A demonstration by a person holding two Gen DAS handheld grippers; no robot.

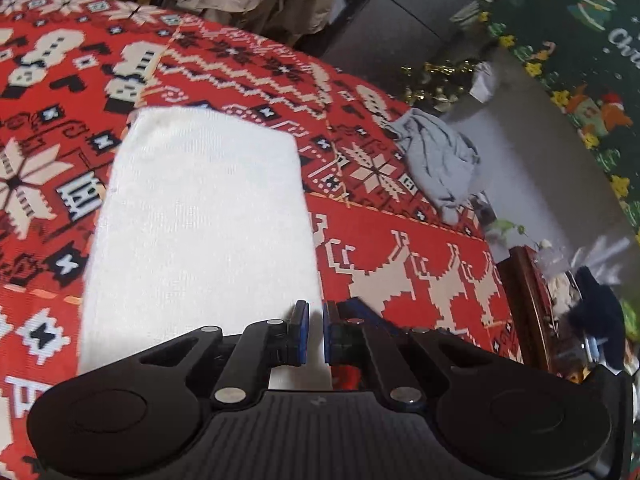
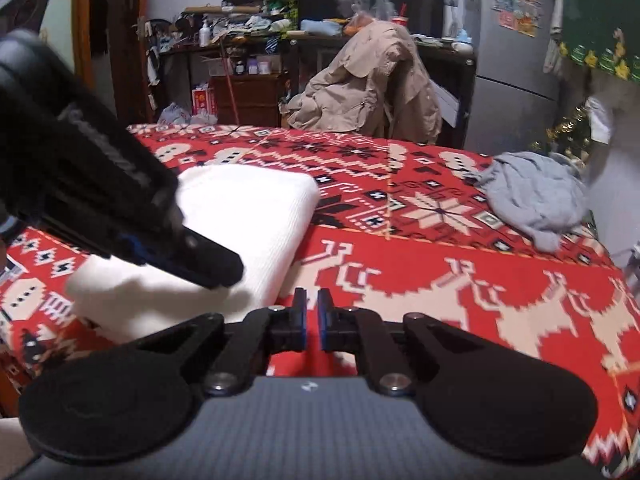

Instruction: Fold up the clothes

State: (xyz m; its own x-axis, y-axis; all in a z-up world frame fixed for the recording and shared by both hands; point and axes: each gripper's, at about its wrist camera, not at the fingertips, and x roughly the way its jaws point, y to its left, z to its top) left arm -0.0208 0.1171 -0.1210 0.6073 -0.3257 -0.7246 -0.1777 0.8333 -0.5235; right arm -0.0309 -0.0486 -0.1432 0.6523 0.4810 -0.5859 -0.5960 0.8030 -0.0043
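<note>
Left gripper (image 1: 315, 330) hangs low over the folded white towel (image 1: 204, 232), jaws nearly together, pinching nothing. Right gripper (image 2: 312, 322) hovers beside it, likewise narrowed. Towel lies flat on the red cloth (image 2: 420, 264); grey garment (image 2: 532, 200) crumpled apart.

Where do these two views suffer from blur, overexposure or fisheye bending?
Left wrist view: the white towel is blown out, its weave barely readable, and the right edge smears into streaks by the dark cloth. Right wrist view: the left gripper crossing the frame is motion-blurred, and the towel under it is washed out. Both views bow the red cloth at its edges.
</note>
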